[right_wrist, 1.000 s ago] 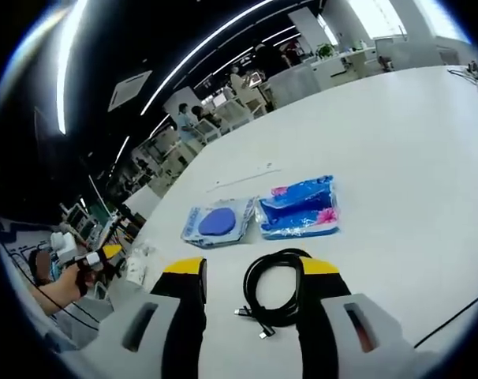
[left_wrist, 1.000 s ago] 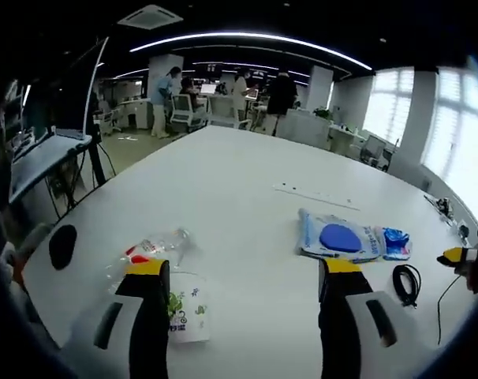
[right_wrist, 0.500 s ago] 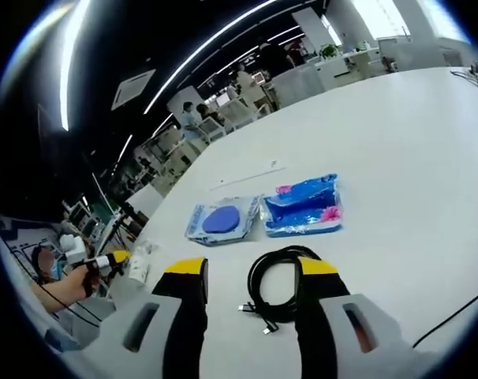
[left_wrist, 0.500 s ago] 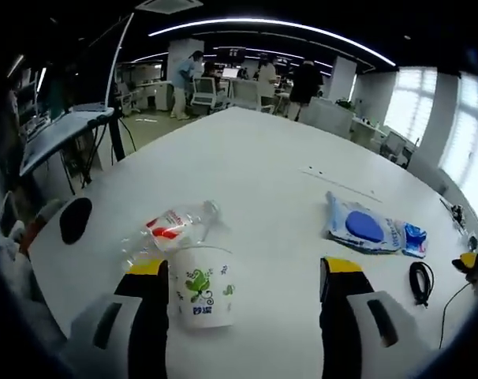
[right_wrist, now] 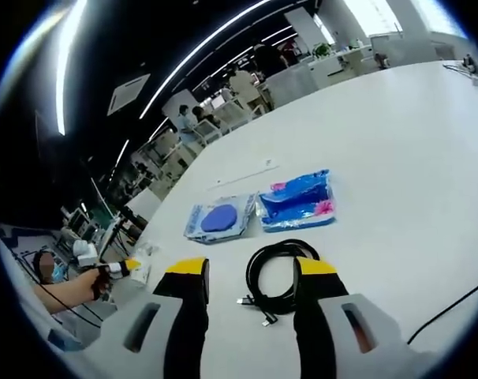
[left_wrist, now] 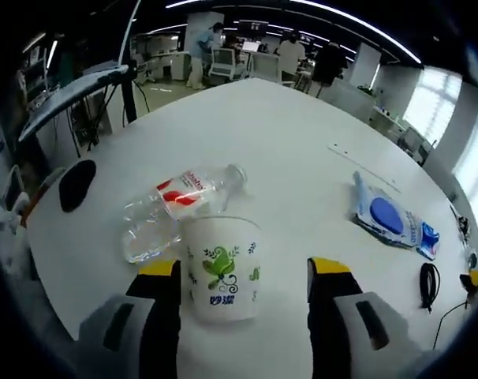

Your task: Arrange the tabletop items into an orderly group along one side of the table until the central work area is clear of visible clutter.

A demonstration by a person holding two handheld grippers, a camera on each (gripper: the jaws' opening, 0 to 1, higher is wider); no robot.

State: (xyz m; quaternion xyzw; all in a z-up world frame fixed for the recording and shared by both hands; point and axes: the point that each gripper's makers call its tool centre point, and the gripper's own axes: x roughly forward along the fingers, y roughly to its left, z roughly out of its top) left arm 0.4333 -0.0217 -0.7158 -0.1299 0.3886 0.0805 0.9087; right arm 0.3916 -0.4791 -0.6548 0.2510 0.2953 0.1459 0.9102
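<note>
Approach is what has changed over the last second: the left gripper point(left_wrist: 240, 268) has come forward and down over the table point(left_wrist: 263, 142), so the paper cup point(left_wrist: 221, 267), which sat off by its left jaw, now stands upright between the two yellow-tipped jaws, closer to the left one; the jaws are spread wide and I judge neither is touching the cup yet; the plastic bottle point(left_wrist: 172, 209) lies on its side just beyond the cup and to its left, seemingly touching or nearly touching it; a black round pad point(left_wrist: 76, 184) sits farther left near the table edge. That suggests the cup is the next thing to be picked up, with nothing yet grouped along one side.

Right gripper point(right_wrist: 243, 272) has barely moved; its jaws are spread too, with the coiled black cable point(right_wrist: 277, 276) lying between them, part of the coil hidden behind the right jaw; no grip on it that I can see.

Left gripper view gives the cup and bottle clearly, with the cable point(left_wrist: 429, 282) small far to the right; the right gripper view gives the cable close, the white packet with a blue disc point(right_wrist: 221, 219) and blue packet point(right_wrist: 296, 200) side by side beyond the jaws, and the left gripper point(right_wrist: 121, 267) held by a hand at far left.
</note>
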